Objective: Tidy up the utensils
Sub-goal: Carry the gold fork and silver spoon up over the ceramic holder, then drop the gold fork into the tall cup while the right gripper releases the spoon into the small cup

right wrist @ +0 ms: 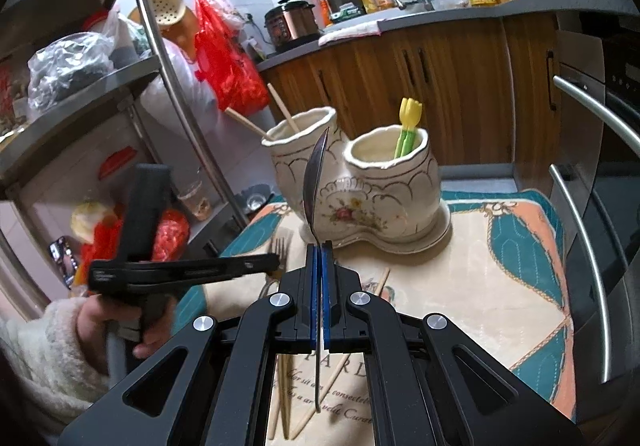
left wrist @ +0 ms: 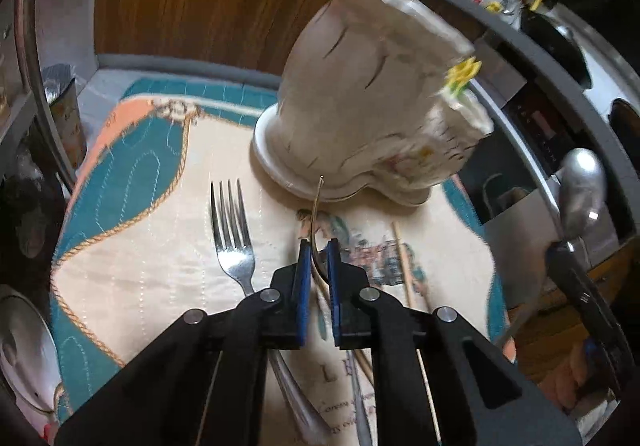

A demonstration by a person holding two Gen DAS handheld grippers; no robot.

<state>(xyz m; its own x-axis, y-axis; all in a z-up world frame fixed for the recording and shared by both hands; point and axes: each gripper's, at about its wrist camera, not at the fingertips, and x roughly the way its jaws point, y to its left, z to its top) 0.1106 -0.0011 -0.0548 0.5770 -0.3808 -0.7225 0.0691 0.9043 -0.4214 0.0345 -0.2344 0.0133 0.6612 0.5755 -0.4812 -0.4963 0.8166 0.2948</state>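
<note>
A cream ceramic two-pot utensil holder [right wrist: 360,189] stands on a quilted mat [right wrist: 480,286]; it also shows in the left wrist view [left wrist: 360,117]. Its left pot holds two chopsticks [right wrist: 280,109], its right pot yellow-green plastic forks [right wrist: 408,125]. My right gripper [right wrist: 320,246] is shut on a metal spoon [right wrist: 314,181], held upright in front of the holder; the spoon shows in the left wrist view [left wrist: 580,189]. My left gripper [left wrist: 318,246] is shut on a thin curved metal utensil [left wrist: 318,205], seen edge-on. A fork [left wrist: 234,238] and loose chopsticks [left wrist: 402,262] lie on the mat.
A steel shelf rack [right wrist: 120,85] with bags stands left of the mat. Wooden cabinets [right wrist: 440,77] and a worktop with bottles are behind. An oven door with steel handles [right wrist: 592,205] is on the right. A white plate [left wrist: 24,358] lies at the mat's left.
</note>
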